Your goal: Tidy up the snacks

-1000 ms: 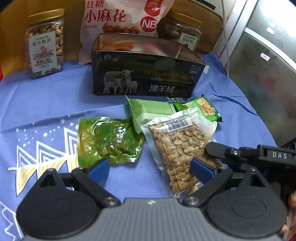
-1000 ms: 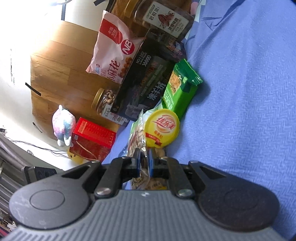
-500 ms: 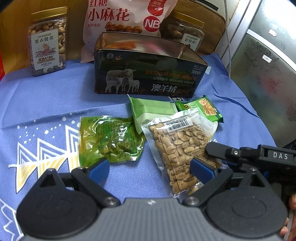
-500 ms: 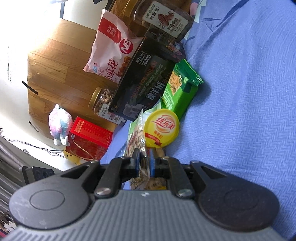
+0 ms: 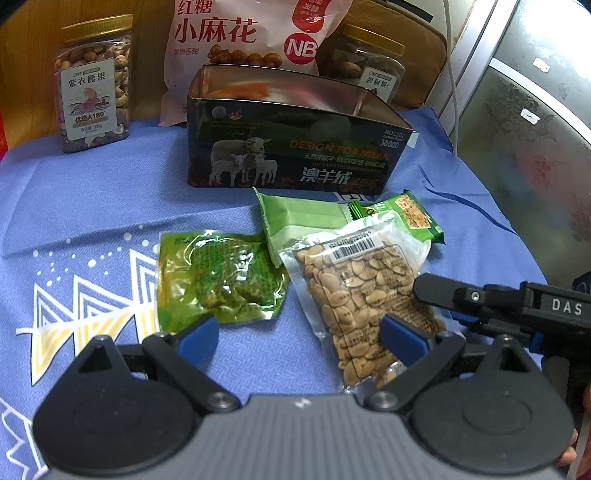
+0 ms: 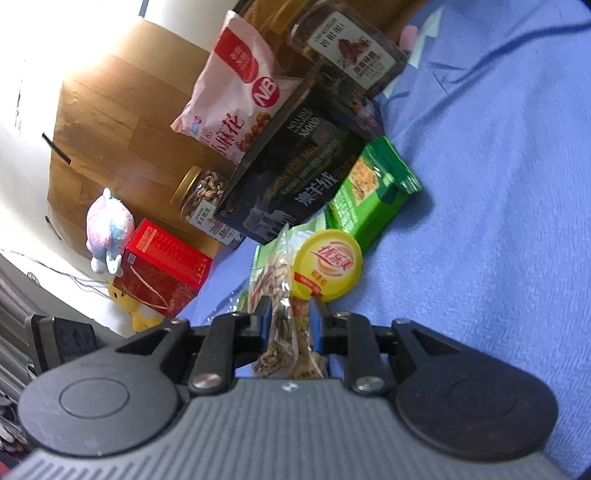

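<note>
A clear bag of seeds (image 5: 362, 291) lies on the blue cloth in front of an open dark tin box (image 5: 295, 155). My right gripper (image 6: 290, 323) reaches the bag's right edge; its jaws are opening, and the bag's edge (image 6: 282, 295) stands loosely between the blue pads. In the left wrist view that gripper (image 5: 424, 288) comes in from the right. My left gripper (image 5: 299, 339) hovers open above the cloth, holding nothing. A green pickle pouch (image 5: 218, 277), a pale green packet (image 5: 299, 221) and a green cracker packet (image 5: 410, 214) lie near the bag.
Behind the tin stand a cashew jar (image 5: 94, 85), a pink snack bag (image 5: 251, 33) and a second jar (image 5: 373, 70). A yellow-lidded cup (image 6: 327, 264) sits by the cracker packet (image 6: 373, 195). A red box (image 6: 162, 273) and a plush toy (image 6: 109, 229) are off the cloth.
My right gripper's pads, pinched together on the seed bag's edge before, have spread apart, and the gripper has rolled slightly. The left gripper stays where it was.
</note>
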